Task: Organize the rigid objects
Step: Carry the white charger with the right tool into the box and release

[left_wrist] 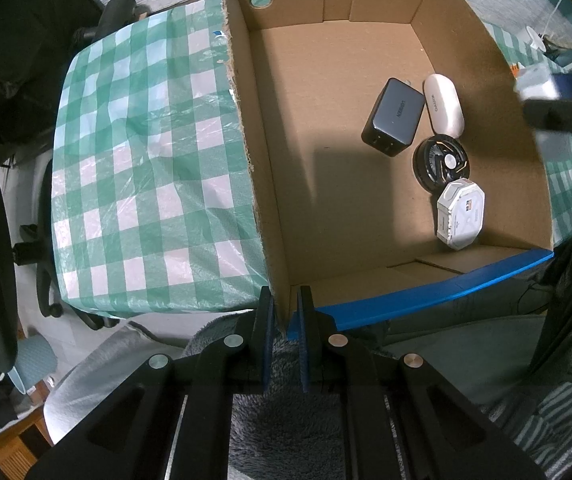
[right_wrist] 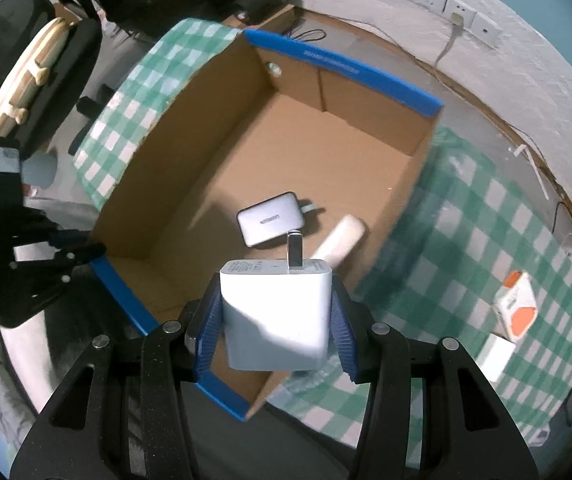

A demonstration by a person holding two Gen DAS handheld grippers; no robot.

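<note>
— Jaws first: how do they stand?

— Both are clamped. The left gripper (left_wrist: 286, 312) pinches the near corner of the cardboard box (left_wrist: 486, 92), its two blue pads either side of the wall where the blue-taped rim (left_wrist: 426, 298) begins. The right gripper (right_wrist: 277, 316) squeezes a white charger (right_wrist: 278, 320) between its blue pads, one prong (right_wrist: 295, 250) pointing forward, over the near end of the box.

— And the surroundings, biggest down?

— The green-and-white checked tablecloth (left_wrist: 146, 180) covers the table, and the box sits on it, open at the top. Inside, along its right wall in the left wrist view, four things lie close together: a dark grey charger (left_wrist: 394, 118), a white oblong case (left_wrist: 444, 106) just beside it, a round black gadget (left_wrist: 442, 164) nearer, and a white octagonal case (left_wrist: 461, 214) overlapping that one's near edge.

— Anything outside the box?

— In the right wrist view, an orange-and-white item (right_wrist: 516, 306) and a small white block (right_wrist: 496, 358) lie on the cloth, well to the right.
</note>
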